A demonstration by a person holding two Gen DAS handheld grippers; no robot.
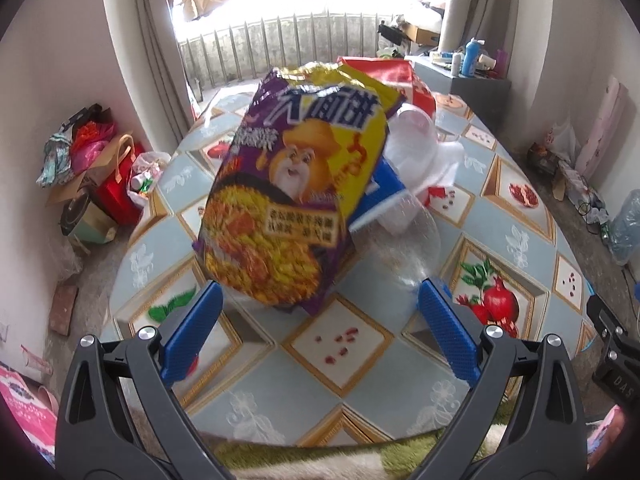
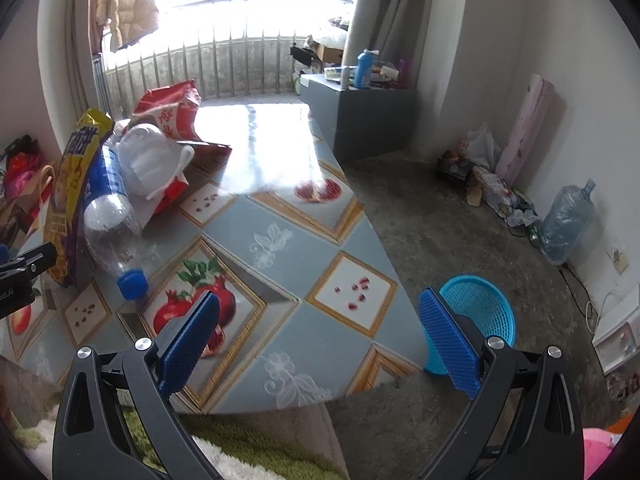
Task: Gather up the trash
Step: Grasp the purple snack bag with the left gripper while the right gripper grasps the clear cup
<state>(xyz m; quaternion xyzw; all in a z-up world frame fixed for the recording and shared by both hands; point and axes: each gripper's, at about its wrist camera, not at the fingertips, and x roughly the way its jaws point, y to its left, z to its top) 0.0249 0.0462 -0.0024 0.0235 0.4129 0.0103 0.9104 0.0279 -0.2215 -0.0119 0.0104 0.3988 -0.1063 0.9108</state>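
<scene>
A table [image 2: 280, 216] covered in a fruit-patterned cloth is filling most of both views, and the trash is sitting in a heap toward its far left part in the right wrist view. The largest piece, a purple and yellow snack bag [image 1: 296, 196], is standing tilted with its long axis running from near-left up to far-right, its torn top pointing away toward the window and its bottom edge resting just ahead of the left gripper [image 1: 320, 312]. Behind it a red bag [image 2: 172, 112] is leaning at the far end of the heap. A clear plastic bottle [image 2: 108, 216] with a blue label is lying beside the snack bag, its long axis running far to near and its blue cap [image 2: 133, 278] pointing at the near edge. A crumpled white plastic bag [image 2: 148, 160] is lying against the bottle. On the floor to the right of the table a blue basket [image 2: 476, 312] is sitting behind the right gripper [image 2: 320, 316]. Both grippers are gaping wide and gripping nothing.
</scene>
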